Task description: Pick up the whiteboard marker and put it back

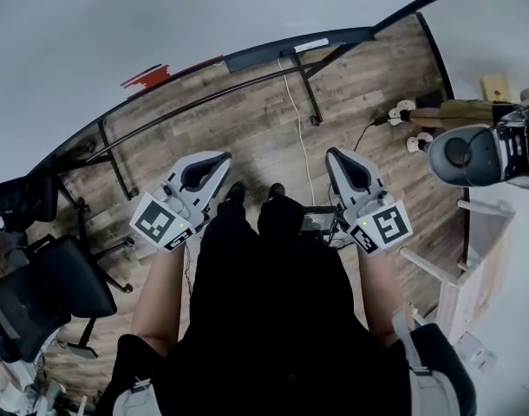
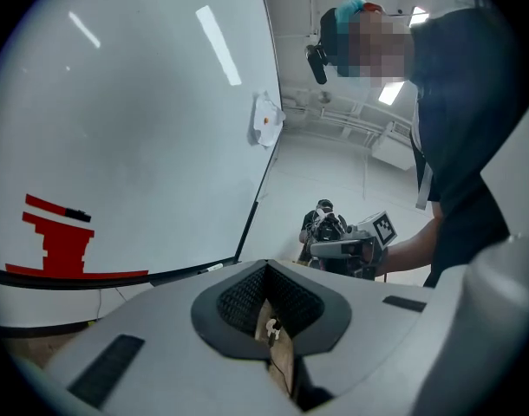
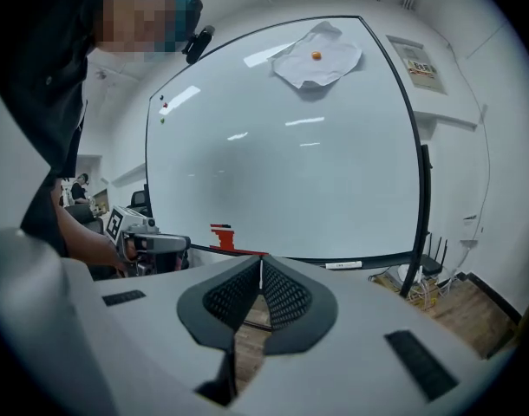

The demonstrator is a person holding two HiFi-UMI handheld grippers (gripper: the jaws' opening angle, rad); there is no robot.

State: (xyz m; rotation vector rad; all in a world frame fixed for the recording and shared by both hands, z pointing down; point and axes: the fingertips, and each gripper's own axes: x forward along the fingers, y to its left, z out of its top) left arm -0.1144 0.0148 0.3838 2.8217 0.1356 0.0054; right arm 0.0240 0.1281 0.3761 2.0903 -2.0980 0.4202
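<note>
The whiteboard fills the top of the head view. A red holder sits at its lower edge on the tray. In the left gripper view a black marker lies on top of that red holder. The right gripper view shows the red holder small and far off. My left gripper and right gripper hang side by side above the wooden floor, well short of the board. Both are shut with nothing between the jaws. The jaw tips meet in each gripper view, left gripper and right gripper.
The board's black stand legs reach out over the wooden floor, with a white cable beside them. A black office chair stands at the left. A paper sheet is pinned high on the board. A camera rig and shelving sit at the right.
</note>
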